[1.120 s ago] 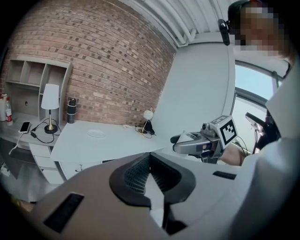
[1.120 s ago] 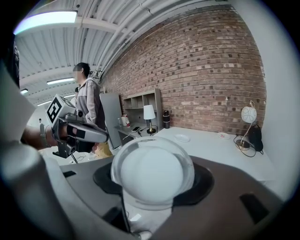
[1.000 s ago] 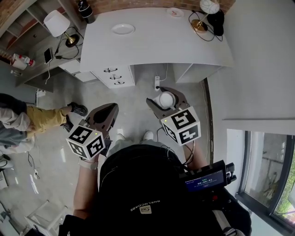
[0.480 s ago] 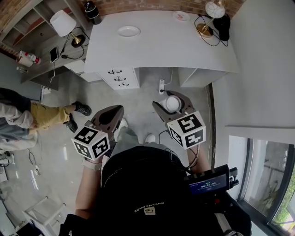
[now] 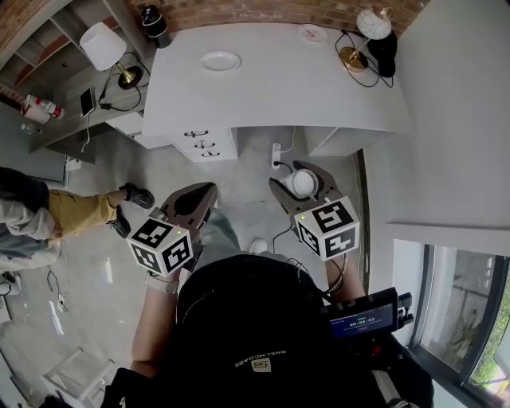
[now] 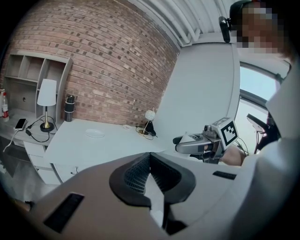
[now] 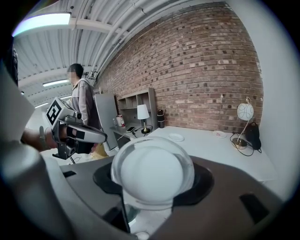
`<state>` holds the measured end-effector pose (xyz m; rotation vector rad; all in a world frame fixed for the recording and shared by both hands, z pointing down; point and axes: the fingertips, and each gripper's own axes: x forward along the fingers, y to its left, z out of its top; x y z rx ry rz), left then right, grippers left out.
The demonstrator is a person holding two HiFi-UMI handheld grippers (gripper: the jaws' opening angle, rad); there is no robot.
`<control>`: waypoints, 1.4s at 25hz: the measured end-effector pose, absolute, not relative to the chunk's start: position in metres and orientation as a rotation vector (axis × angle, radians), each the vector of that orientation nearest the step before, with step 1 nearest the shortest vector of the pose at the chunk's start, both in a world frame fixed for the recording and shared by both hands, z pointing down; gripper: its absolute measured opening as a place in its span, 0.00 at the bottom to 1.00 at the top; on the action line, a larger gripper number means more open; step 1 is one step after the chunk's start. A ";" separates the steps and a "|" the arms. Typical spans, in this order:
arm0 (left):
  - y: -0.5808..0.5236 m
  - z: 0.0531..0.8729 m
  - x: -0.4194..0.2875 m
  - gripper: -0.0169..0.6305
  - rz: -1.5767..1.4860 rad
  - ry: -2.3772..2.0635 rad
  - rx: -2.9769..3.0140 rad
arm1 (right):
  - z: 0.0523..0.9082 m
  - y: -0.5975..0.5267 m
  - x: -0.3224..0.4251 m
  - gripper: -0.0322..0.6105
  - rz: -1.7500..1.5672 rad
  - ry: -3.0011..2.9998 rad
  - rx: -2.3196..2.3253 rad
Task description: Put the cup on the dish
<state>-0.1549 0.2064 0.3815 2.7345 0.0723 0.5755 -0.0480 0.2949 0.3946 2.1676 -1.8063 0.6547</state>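
A white dish (image 5: 221,60) lies on the white desk (image 5: 279,88), far ahead of both grippers. It shows as a small dish (image 6: 95,133) in the left gripper view and as a small dish (image 7: 176,137) in the right gripper view. My right gripper (image 5: 305,185) is shut on a clear, whitish cup (image 7: 152,168), held over the floor short of the desk. The cup (image 5: 304,182) fills the space between the jaws. To the left, my left gripper (image 5: 194,204) hangs over the floor, jaws together and holding nothing.
On the desk are a small pink dish (image 5: 312,33), a globe lamp (image 5: 362,28) with cable, and a dark bottle (image 5: 154,20). A side shelf holds a white-shaded lamp (image 5: 102,44) and a phone (image 5: 86,97). A person (image 5: 48,213) stands at left. A power strip (image 5: 278,151) lies under the desk.
Both grippers have moved a little toward the desk along with the person holding them. The cup stays held in the right gripper. The left gripper stays shut.
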 end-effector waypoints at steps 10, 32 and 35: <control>0.123 0.388 -0.115 0.04 0.581 0.140 2.703 | 0.401 0.223 -0.011 0.44 0.708 -1.727 2.214; -0.072 0.392 -0.061 0.04 0.618 0.299 2.657 | 0.395 0.043 0.045 0.44 0.783 -1.558 2.336; -0.087 0.393 -0.058 0.04 0.624 0.311 2.653 | 0.392 0.027 0.049 0.44 0.794 -1.545 2.347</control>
